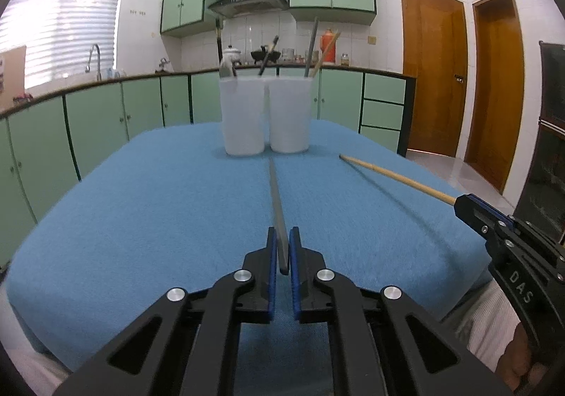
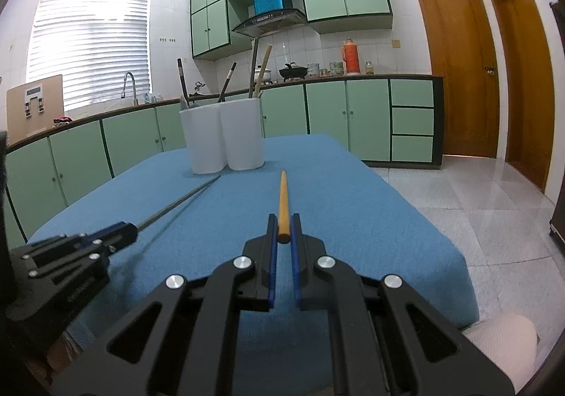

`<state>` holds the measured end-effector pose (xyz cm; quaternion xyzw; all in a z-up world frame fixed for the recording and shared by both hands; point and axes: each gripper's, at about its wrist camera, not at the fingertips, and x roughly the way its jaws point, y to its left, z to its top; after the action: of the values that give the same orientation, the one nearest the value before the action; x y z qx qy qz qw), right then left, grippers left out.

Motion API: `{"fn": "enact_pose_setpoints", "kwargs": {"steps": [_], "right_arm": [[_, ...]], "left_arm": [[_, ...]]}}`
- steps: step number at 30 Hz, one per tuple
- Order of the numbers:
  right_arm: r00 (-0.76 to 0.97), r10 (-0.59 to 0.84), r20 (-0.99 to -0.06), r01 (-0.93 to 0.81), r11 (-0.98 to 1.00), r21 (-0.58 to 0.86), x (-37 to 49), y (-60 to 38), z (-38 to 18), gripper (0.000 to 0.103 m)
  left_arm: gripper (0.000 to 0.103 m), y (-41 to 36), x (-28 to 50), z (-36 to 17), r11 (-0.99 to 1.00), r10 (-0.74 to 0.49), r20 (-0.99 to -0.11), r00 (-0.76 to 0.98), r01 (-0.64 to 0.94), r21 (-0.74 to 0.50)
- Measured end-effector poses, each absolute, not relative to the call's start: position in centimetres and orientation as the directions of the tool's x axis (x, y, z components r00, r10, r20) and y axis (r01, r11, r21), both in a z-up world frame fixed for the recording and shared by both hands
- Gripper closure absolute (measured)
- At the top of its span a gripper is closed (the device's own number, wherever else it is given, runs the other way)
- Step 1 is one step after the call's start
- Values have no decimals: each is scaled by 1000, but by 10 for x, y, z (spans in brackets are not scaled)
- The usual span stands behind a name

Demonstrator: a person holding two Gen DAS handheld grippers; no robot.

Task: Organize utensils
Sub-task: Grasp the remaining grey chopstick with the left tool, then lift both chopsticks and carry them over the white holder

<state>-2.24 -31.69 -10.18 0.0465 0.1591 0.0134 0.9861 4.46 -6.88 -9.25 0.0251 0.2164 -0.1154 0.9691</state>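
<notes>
Left claw [image 1: 282,249] pinching grey stick [image 1: 276,198]. Right claw [image 2: 283,233] pinching wood stick [image 2: 283,200]. Both sticks pointing toward two white cups [image 1: 265,115].

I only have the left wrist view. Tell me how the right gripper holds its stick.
Observer: The right gripper is shut on the wooden stick, pinching only its butt end, near the fingertips.
Operator: Report where that stick points.
Observer: Out over the cloth, just right of the right cup; its tip stops short of the cup.
Operator: Now describe my own gripper from the side.
Observer: The grey stick juts from the left gripper toward the left cup, and its tip ends close to that cup's base.
</notes>
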Motion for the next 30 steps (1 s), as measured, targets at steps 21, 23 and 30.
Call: {"fn": "enact_pose_setpoints", "kwargs": {"steps": [21, 23, 30], "right_arm": [[969, 175, -176, -164, 984, 75, 17, -329, 41, 97], [962, 201, -182, -190, 979, 76, 27, -327, 55, 97], [930, 291, -226, -275, 956, 99, 60, -323, 96, 97]], "left_arm": [[96, -34, 55, 41, 958, -281, -226, 933, 287, -5], [96, -33, 62, 54, 956, -286, -220, 933, 293, 1], [96, -29, 84, 79, 943, -326, -238, 915, 334, -9]]}}
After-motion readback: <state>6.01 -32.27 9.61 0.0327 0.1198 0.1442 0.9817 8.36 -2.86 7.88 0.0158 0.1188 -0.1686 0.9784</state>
